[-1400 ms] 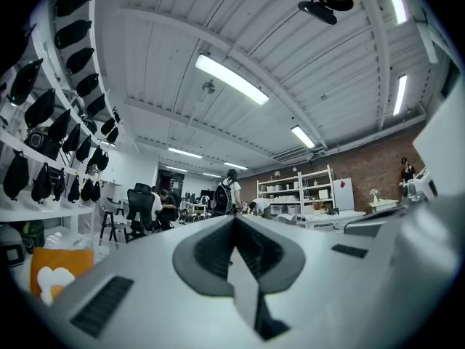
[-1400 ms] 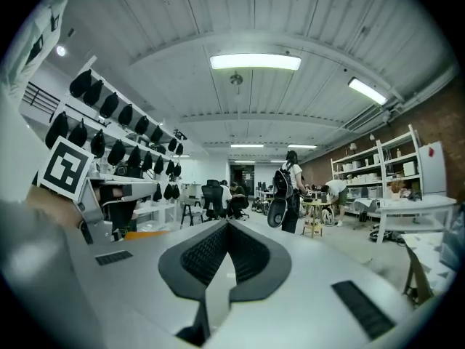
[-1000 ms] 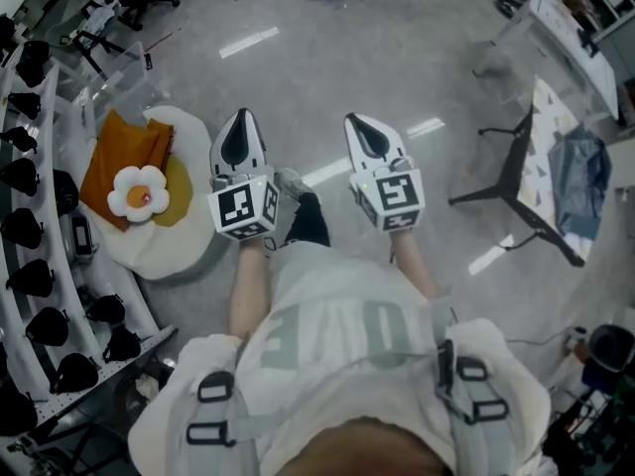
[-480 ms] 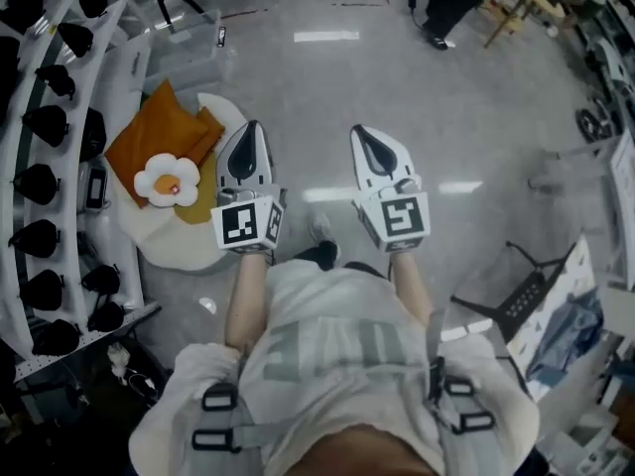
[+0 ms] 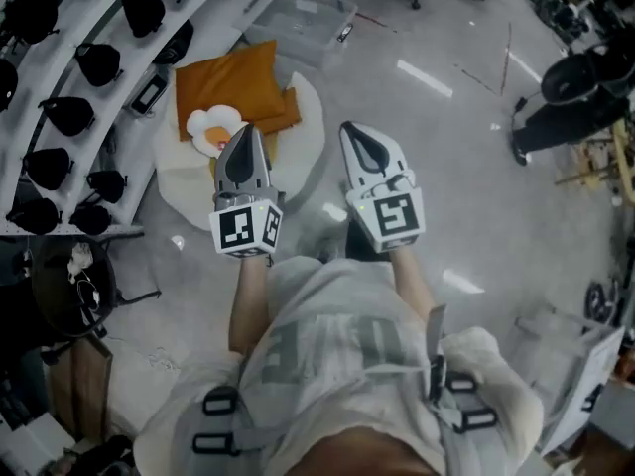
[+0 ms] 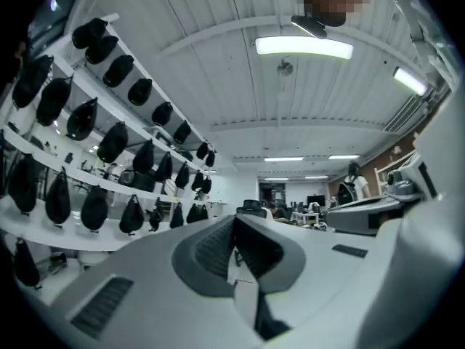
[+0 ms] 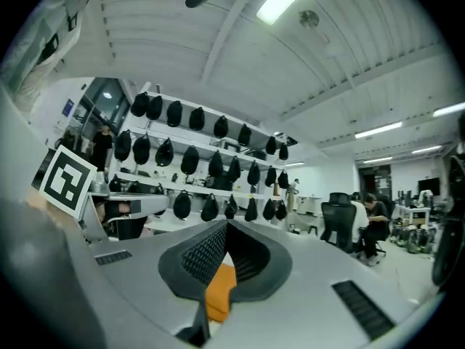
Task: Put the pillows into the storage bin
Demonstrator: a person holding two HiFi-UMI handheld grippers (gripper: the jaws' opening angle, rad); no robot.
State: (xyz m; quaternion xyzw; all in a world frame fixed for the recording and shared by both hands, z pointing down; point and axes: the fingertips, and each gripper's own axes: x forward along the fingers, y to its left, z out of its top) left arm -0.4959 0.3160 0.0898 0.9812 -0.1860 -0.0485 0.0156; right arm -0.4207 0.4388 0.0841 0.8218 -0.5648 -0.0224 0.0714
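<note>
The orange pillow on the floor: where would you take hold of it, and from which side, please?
I'd pinch the orange pillow at its bare far edge, facing the bin, coming down from above: it lies flat on the white pillow, and the flower pillow seems to cover its near corner.

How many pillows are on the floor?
4, in one pile: a big orange pillow, a small orange pillow beside it, a flower pillow by them, a white egg pillow underneath. The left gripper may hide more.
</note>
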